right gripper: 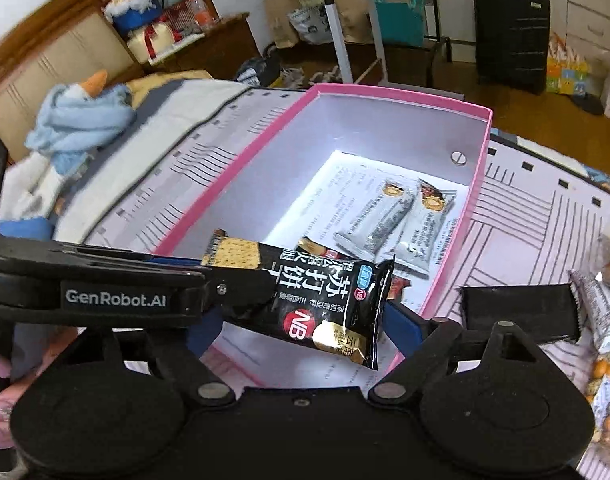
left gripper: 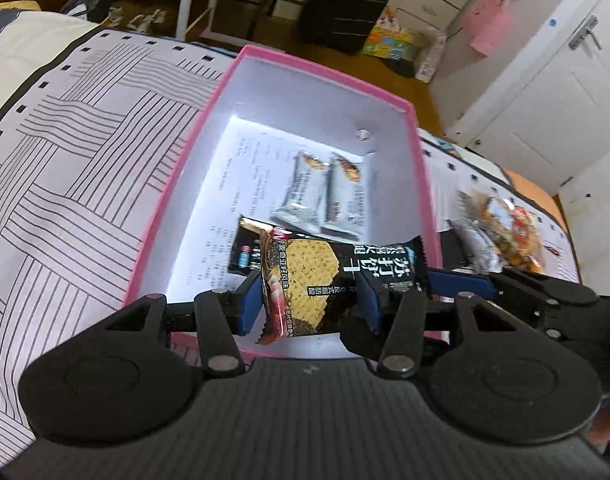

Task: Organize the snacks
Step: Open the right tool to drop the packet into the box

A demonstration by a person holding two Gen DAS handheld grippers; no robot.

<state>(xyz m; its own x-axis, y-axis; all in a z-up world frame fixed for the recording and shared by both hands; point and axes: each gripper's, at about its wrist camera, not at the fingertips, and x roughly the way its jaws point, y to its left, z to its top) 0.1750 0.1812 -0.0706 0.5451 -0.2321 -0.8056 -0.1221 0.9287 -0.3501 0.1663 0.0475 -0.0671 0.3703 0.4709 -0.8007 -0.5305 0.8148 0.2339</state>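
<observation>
Both my tongs are over the open pink cardboard box (right gripper: pixel 233 178) on the line-patterned bedsheet (left gripper: pixel 85 152): my left gripper (left gripper: pixel 309 300) is clenched on a black soda cracker packet (left gripper: pixel 305 280), my right gripper (right gripper: pixel 305 320) stands released around it, and two grey snack bars (right gripper: pixel 397 220) lie inside.

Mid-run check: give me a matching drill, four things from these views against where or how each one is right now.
1. black cracker packet
2. silver bars
3. loose snack pile
4. right tongs

A. lying on the pink box floor
B. on the bedspread, outside the box
C. open, holding nothing
D. clamped in the left tongs

Pairs: 1-D, 2-A, 3-B, 4-C
</observation>
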